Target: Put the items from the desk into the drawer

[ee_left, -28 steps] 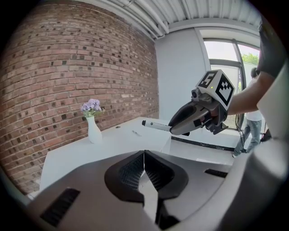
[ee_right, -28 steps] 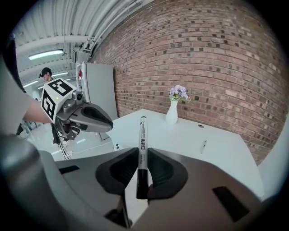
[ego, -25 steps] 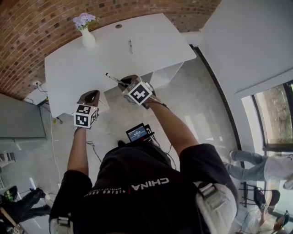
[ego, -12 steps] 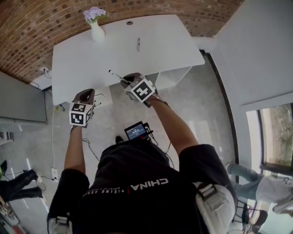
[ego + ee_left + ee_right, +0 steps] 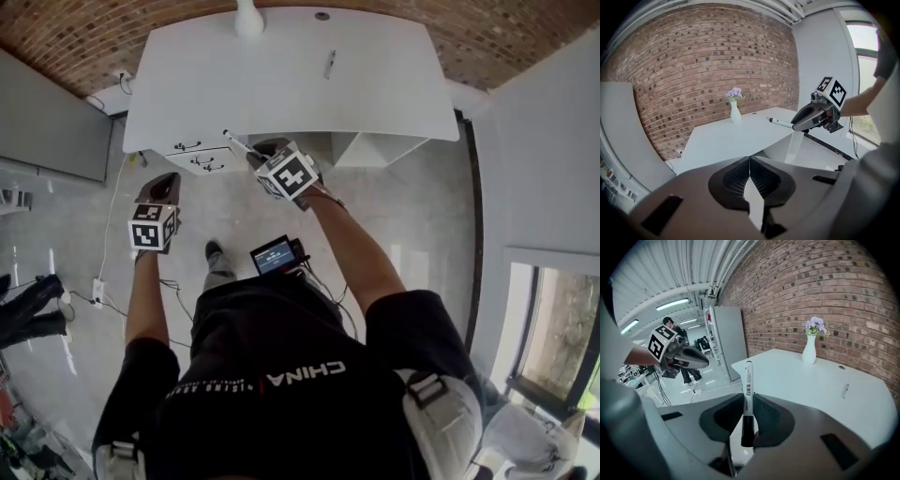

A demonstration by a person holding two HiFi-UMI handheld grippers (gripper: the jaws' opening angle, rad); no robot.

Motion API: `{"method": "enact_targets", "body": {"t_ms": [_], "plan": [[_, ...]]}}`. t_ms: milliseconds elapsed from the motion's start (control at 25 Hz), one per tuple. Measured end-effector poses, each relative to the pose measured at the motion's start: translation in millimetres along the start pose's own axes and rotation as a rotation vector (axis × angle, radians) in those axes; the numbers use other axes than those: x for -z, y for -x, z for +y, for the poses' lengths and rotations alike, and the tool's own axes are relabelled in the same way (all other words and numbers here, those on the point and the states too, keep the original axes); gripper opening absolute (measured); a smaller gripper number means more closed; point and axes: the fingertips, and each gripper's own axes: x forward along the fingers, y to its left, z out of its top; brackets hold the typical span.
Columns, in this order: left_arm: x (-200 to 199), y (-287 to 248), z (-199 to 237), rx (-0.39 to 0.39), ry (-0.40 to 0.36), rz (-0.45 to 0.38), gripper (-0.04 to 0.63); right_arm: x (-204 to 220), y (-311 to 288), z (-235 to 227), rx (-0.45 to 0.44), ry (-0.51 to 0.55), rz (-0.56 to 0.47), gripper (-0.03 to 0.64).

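My right gripper (image 5: 265,155) is shut on a white marker (image 5: 236,145) with a black cap, held over the floor just off the front edge of the white desk (image 5: 394,89). In the right gripper view the marker (image 5: 748,390) stands upright between the jaws. A small pen (image 5: 329,64) lies on the desk top, and shows again as the pen (image 5: 846,390). The white drawer unit (image 5: 192,159) with two dark handles sits under the desk's left part. My left gripper (image 5: 161,187) hangs shut and empty over the floor, left of the drawers.
A white vase (image 5: 248,19) with purple flowers (image 5: 735,93) stands at the desk's back edge by the brick wall (image 5: 693,61). A grey cabinet (image 5: 56,122) is left of the desk. Cables (image 5: 173,286) trail on the floor. A phone-like screen (image 5: 277,255) hangs at the person's waist.
The head view has swung so the desk sits higher in frame and the drawer unit shows. The left gripper has dropped away from the desk edge. The right gripper keeps the marker.
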Motion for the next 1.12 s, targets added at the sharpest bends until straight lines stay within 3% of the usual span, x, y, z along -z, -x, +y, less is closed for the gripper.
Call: {"method": "enact_targets", "body": {"t_ms": [280,560,840,1120], "plan": [[11.3,15.2,56.5,0.031,-0.026,-0.04,0.012,-22.5,-39.9,43.7,0.018,-0.017,0.013,0.074],[46.6,35.3,160.5,0.093,-0.076,-0.069,0.012,-81.8,-116.2,119.0,0.055,-0.047,0.001,0.074],[89.7,80.6,249.1,0.176,-0.1,-0.104,0.014,-127.5,-179.1,190.9,0.164,-0.051,0.031,0.074],[130.4,110.0,291.6,0.257,-0.13,-0.101,0.012,-137.8,-204.8,258.2,0.23,-0.1,0.043,0.074]]}}
